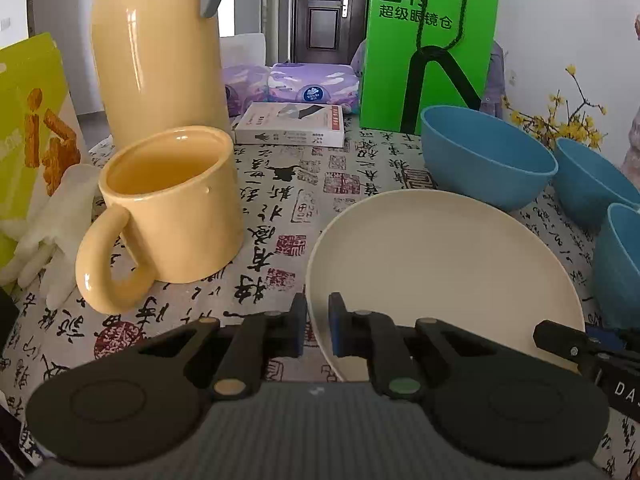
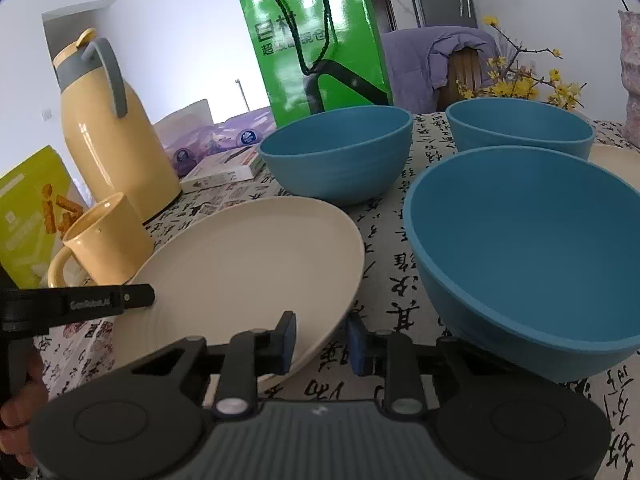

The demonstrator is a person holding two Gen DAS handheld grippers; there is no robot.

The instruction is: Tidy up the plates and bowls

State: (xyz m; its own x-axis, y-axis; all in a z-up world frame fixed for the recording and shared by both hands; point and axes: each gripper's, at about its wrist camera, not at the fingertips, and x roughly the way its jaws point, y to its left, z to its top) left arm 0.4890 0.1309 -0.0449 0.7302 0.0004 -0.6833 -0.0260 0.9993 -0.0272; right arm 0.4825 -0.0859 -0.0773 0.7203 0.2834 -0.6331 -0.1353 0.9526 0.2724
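Over the tablecloth, left gripper [image 1: 318,326] pinches cream plate [image 1: 444,264] rim.

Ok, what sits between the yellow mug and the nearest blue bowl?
The cream plate lies between the yellow mug and the nearest blue bowl; the right wrist view shows it.

- White walls [image 2: 172,40] enclose the room, washed in bright daylight.
- A dark wooden door [image 1: 324,8] stands closed at the far end.
- The table wears a cloth printed with black calligraphy and red seals [image 1: 280,200].
- A purple garment [image 2: 436,56] hangs over a wooden chair back [image 2: 466,68].
- Yellow blossom branches [image 2: 520,80] rise at the table's far edge.
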